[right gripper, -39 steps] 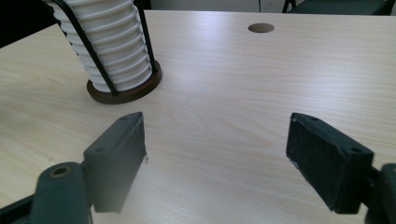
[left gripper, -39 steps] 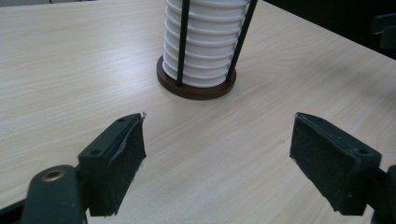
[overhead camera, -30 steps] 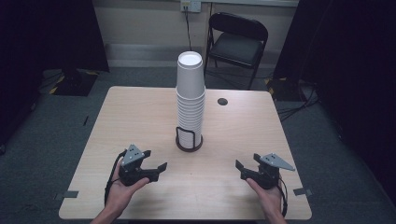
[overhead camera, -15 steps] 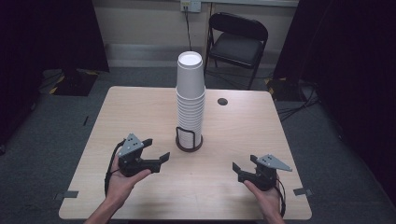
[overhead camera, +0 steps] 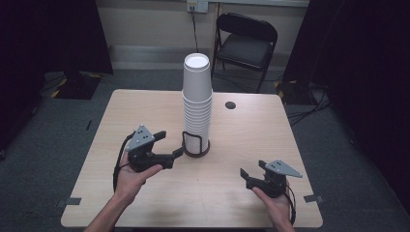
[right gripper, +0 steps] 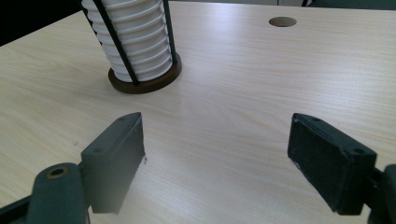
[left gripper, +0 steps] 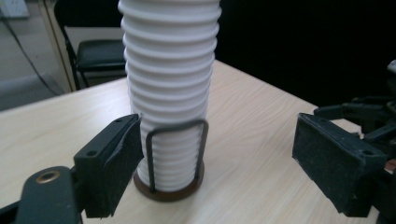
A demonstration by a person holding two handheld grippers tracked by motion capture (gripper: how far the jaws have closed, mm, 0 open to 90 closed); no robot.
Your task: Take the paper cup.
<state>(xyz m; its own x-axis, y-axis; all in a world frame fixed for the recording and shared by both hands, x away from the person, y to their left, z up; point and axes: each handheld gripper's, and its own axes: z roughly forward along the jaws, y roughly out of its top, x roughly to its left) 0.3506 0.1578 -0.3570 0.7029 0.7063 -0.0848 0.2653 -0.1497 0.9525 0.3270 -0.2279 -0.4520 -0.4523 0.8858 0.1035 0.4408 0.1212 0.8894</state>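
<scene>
Movement first: I have brought my left gripper [overhead camera: 168, 145] up close to the tall cup stack [overhead camera: 196, 104] in its holder mid-table, jaws wide apart, ready to grab; my right gripper [overhead camera: 252, 175] waits near me, jaws apart too

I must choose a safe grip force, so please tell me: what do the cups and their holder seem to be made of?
Stack of cups: probably paper, matte white, with thin rolled rims forming ridges. Cup holder: likely a dark brown wooden disc base with thin black metal wire loops.
</scene>
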